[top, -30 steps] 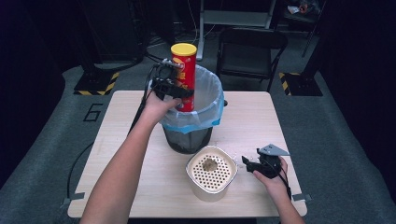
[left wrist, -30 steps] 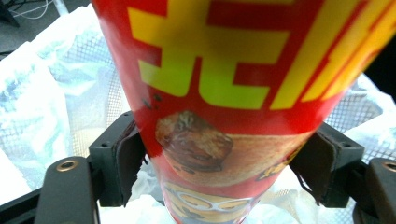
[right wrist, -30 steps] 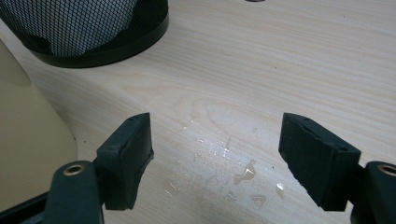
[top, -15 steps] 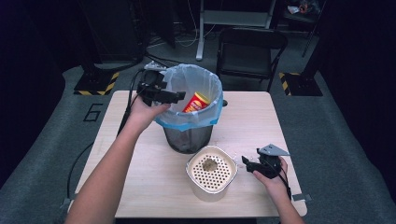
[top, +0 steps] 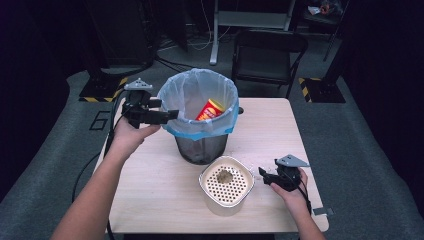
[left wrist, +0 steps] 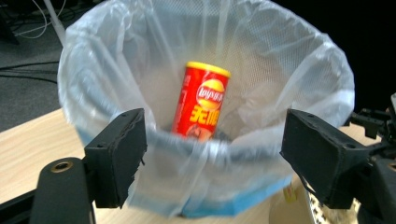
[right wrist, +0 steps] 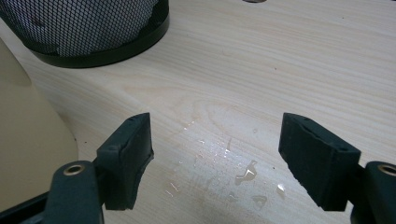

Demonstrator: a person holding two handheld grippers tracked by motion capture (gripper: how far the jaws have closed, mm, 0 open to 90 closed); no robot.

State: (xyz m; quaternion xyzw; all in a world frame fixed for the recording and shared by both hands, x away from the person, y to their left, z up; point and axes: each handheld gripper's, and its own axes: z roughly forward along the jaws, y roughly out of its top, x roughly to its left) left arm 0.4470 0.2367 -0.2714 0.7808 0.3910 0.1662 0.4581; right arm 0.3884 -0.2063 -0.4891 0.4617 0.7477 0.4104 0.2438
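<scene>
A red chip can point(top: 210, 109) with a yellow lid leans inside the black mesh bin point(top: 200, 147), which is lined with a clear bag point(top: 176, 89) with a blue hem. In the left gripper view the can point(left wrist: 201, 100) stands tilted against the bag's far wall point(left wrist: 289, 56). My left gripper point(top: 169, 115) hovers just left of the bin's rim, pointing at it, open with nothing between its jaws point(left wrist: 215, 140). My right gripper point(top: 264, 174) rests low on the table at the front right, open and empty point(right wrist: 217, 140).
A cream container point(top: 226, 186) with a perforated insert sits in front of the bin, left of the right gripper; its side point(right wrist: 28, 116) and the bin's base point(right wrist: 84, 28) are close by. Water drops point(right wrist: 245, 175) lie on the wooden table point(top: 270, 130). A black chair point(top: 267, 50) stands behind.
The can, held upright above the bin by my left gripper a second ago, now lies in the bin. My left gripper has let go and drawn back to the left. The right gripper stayed put.
</scene>
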